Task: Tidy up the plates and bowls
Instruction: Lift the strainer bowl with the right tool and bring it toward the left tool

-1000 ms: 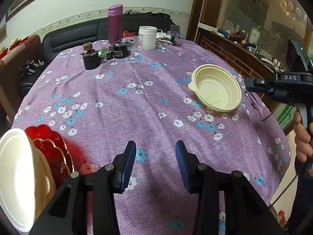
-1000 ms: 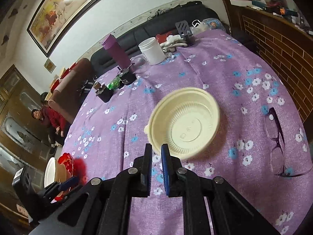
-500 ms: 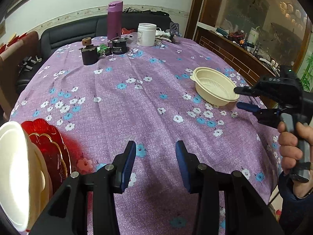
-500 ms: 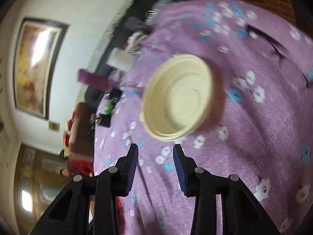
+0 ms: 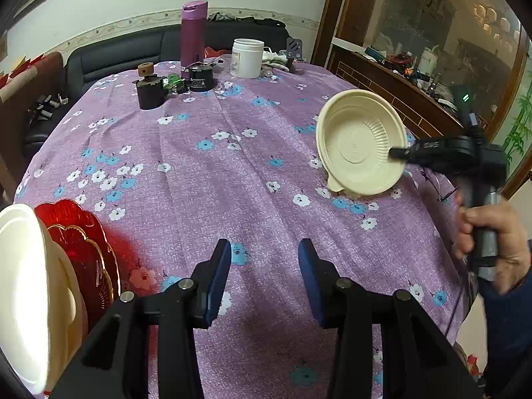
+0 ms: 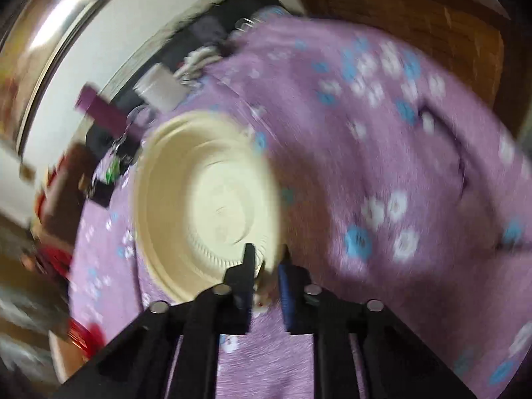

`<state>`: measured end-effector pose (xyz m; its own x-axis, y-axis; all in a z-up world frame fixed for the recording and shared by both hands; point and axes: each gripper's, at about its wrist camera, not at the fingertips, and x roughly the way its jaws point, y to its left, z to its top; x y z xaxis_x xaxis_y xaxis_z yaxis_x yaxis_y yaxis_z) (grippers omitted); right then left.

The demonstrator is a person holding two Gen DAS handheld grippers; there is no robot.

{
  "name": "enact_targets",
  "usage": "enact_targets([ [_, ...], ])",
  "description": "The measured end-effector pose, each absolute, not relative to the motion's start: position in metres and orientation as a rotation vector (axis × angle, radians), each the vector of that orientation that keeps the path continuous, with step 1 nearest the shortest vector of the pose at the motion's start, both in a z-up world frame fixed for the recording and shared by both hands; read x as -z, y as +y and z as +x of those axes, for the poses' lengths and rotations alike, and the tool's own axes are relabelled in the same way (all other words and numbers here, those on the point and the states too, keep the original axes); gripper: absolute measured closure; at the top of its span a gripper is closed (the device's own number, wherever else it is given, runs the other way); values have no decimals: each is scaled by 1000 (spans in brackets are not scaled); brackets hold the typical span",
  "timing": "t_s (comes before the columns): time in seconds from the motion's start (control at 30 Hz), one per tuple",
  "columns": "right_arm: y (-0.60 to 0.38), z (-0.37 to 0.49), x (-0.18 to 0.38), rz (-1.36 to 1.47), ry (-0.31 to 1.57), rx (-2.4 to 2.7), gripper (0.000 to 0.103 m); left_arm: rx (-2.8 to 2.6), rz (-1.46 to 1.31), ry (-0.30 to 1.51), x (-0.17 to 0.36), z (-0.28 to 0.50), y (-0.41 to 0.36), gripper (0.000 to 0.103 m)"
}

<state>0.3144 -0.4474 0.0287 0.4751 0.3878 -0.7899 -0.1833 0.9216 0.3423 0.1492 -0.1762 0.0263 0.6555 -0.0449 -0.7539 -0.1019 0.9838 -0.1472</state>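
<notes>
Purple floral tablecloth (image 5: 206, 173) covers the table, w/ a thermos and jars at the far end. Our right gripper (image 5: 395, 153) pinches the rim of the cream plastic bowl (image 5: 359, 146), its 2 fingers closed on the edge — bowl tipped up, its lower edge at or just above the cloth, probably to carry it over. Our left gripper (image 5: 264, 276) hovers low w/ fingers wide apart, holding nothing. Beside it, stacked dishes — red glass plates (image 5: 83, 249) and a white bowl (image 5: 23, 296) — look like the bowl's destination.
</notes>
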Motion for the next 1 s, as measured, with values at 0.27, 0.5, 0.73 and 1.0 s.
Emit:
enact_targets([
  [0.27, -381, 268, -98, -405, 884, -642, 95, -43, -188, 834, -37, 144, -169, 62],
  [0.5, -323, 261, -95, -542, 864, -923, 86, -54, -172, 838, -40, 143, -172, 62],
  [0.73, -339, 276, -109, -206, 832, -802, 82, -76, -161, 847, -44, 153, -169, 62],
  [1.0, -412, 257, -113, 95, 820, -727, 69, -52, -212, 880, -52, 192, -176, 62],
])
